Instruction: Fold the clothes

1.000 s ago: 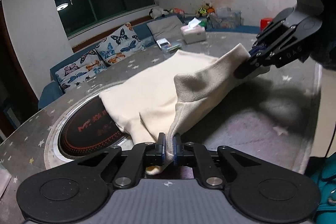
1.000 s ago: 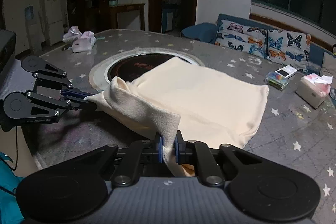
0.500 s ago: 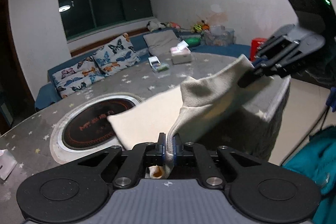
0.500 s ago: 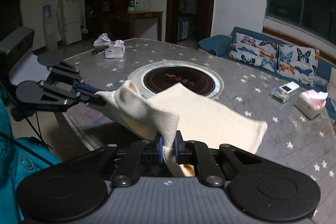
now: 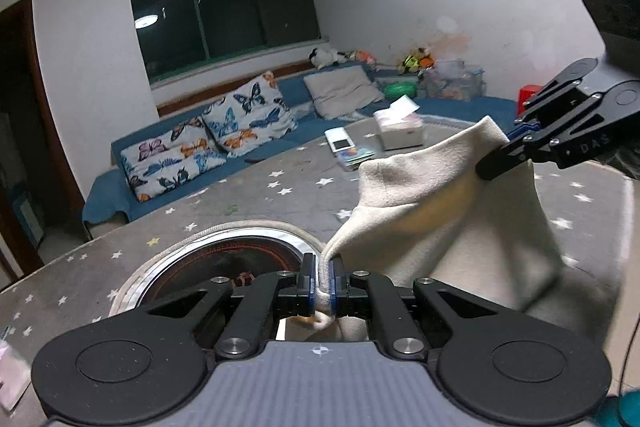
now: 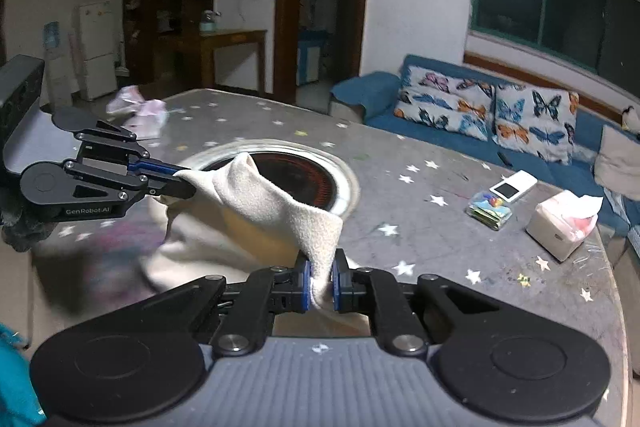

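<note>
Both grippers (image 5: 322, 279) (image 6: 320, 281) raised (cloth (image 5: 440, 211) pinched)

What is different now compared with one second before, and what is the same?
The cream garment was lying spread on the table; now both grippers have lifted it and most of it hangs off the surface. The left gripper and right gripper stay clamped on its edge. The tissue box has not moved.

A grey counter (image 6: 460, 227) printed with small stars has a round dark cooktop (image 6: 292, 173) set into its middle. Toward its far edge by the sofa lie a tissue box (image 6: 560, 227), a white device (image 6: 514, 186) and a small colourful pack (image 6: 490, 211). A pink bundle (image 6: 140, 111) lies at the opposite far corner.
</note>
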Action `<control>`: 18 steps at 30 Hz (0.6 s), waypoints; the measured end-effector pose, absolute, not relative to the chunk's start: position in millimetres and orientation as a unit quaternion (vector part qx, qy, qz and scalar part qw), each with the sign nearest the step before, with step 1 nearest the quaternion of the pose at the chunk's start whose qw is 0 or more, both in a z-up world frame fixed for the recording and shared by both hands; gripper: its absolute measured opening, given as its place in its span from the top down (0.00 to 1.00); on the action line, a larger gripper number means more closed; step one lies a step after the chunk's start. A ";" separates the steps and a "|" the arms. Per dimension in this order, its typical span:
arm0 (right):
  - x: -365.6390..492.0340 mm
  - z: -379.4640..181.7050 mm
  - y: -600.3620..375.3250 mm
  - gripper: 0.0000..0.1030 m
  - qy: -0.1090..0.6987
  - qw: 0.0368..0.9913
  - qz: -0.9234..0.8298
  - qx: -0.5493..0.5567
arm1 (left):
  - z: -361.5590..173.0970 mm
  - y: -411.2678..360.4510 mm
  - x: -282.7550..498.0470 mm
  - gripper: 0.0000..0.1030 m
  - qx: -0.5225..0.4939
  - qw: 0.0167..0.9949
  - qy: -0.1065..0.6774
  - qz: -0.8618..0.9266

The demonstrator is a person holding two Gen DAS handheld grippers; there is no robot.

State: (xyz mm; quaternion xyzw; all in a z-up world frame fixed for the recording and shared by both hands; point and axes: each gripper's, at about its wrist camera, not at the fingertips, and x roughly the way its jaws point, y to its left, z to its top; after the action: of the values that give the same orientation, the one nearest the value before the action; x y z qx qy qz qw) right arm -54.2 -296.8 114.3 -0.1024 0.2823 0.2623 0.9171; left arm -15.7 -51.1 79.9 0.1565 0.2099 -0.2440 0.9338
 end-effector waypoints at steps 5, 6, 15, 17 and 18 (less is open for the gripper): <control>3.8 86.3 -298.4 0.91 0.321 0.914 0.235 -0.082 | 52.4 -63.1 32.5 0.93 0.142 0.931 0.252 -0.221; 12.0 77.7 -298.5 0.91 0.330 0.912 0.231 -0.075 | 46.1 -65.1 41.5 0.93 0.138 0.931 0.261 -0.215; 38.6 32.5 -308.0 0.77 0.360 0.915 0.179 -0.030 | 18.5 -60.7 68.5 0.76 0.133 0.933 0.296 -0.157; 34.3 35.3 -313.2 0.76 0.353 0.920 0.170 -0.021 | 19.8 -55.0 71.8 0.76 0.129 0.936 0.295 -0.140; 31.7 39.4 -315.7 0.76 0.345 0.924 0.163 -0.019 | 21.3 -52.0 73.3 0.76 0.125 0.938 0.296 -0.128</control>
State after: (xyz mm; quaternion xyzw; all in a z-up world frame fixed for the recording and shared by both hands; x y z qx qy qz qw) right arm 31.7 -315.7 39.4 -0.0191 0.3454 0.1631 0.9240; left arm 73.3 -52.0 21.3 0.1248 0.2960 -0.1282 0.9383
